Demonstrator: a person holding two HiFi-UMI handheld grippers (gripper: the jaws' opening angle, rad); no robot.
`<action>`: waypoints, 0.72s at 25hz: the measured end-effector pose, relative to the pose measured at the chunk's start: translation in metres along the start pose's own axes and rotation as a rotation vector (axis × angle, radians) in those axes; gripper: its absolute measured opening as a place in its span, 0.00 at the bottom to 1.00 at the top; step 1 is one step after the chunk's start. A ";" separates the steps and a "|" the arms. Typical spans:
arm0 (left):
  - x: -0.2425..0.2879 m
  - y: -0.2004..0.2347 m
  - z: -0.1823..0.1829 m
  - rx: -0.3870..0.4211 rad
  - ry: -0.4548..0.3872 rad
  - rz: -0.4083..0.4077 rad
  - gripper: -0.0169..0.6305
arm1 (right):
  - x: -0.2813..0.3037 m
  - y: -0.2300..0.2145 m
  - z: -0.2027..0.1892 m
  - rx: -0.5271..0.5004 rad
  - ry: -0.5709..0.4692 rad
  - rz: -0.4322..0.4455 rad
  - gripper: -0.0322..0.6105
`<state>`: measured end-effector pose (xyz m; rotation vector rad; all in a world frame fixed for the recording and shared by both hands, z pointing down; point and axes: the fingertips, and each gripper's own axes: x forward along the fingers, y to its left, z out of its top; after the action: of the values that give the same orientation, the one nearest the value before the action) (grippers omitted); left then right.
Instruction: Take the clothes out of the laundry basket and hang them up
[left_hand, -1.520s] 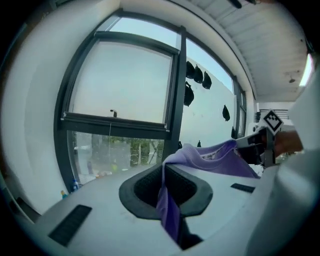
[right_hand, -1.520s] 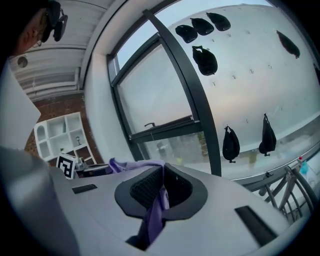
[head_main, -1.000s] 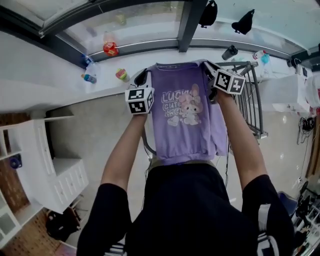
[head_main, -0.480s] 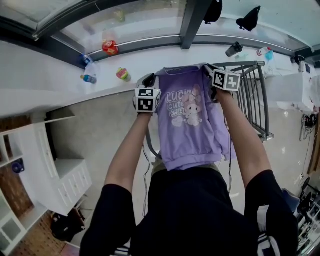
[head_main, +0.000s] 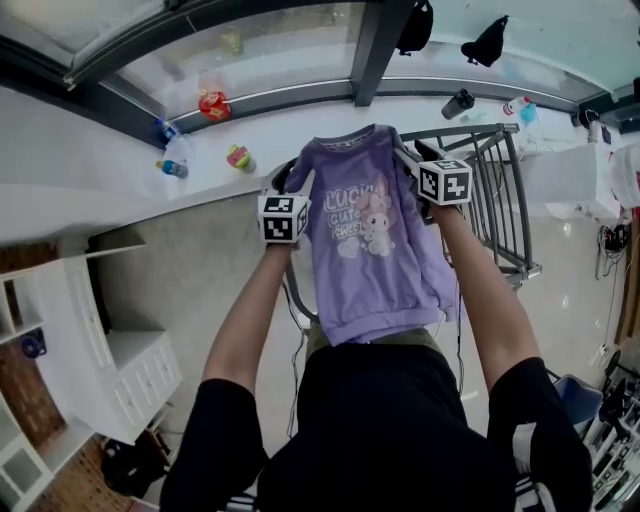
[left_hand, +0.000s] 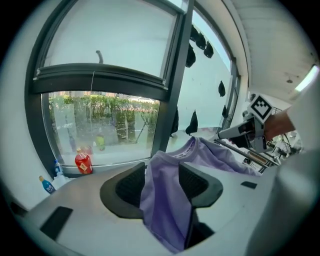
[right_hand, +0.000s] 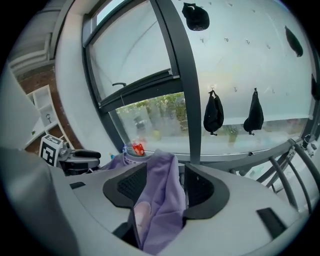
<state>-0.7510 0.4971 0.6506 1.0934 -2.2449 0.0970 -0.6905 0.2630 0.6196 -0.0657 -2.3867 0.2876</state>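
A purple sweatshirt (head_main: 375, 240) with a cartoon print hangs by its shoulders in front of me, against a grey metal drying rack (head_main: 505, 200). My left gripper (head_main: 292, 180) is at its left shoulder and my right gripper (head_main: 412, 160) at its right shoulder. In the left gripper view the left gripper (left_hand: 162, 182) has just been opening; the purple cloth (left_hand: 165, 205) lies loose between the parted pads. In the right gripper view the right gripper (right_hand: 165, 187) has also just been opening, with the sweatshirt's fabric (right_hand: 160, 210) draped between its spread jaws.
A red bottle (head_main: 212, 103), a small cup (head_main: 240, 157) and a blue bottle (head_main: 170, 165) stand on the window sill. Dark bags (head_main: 415, 25) hang on the wall above. A white cabinet (head_main: 110, 350) stands at the left. The rack's bars (right_hand: 300, 150) run to my right.
Both grippers have come down with the sweatshirt. Its collar now stands above them and the shoulders sag; the jaws, shut on the cloth before, now stand apart.
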 end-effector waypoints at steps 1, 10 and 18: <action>-0.005 -0.001 0.002 -0.007 -0.015 -0.001 0.32 | -0.009 0.002 -0.001 -0.003 -0.009 0.008 0.37; -0.046 -0.057 0.020 -0.020 -0.121 -0.037 0.33 | -0.110 0.012 -0.032 0.042 -0.098 0.057 0.37; -0.095 -0.137 0.042 0.039 -0.195 -0.065 0.32 | -0.231 -0.008 -0.068 0.081 -0.207 0.058 0.37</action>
<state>-0.6283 0.4589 0.5358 1.2430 -2.3846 0.0068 -0.4739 0.2387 0.5169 -0.0710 -2.5780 0.4370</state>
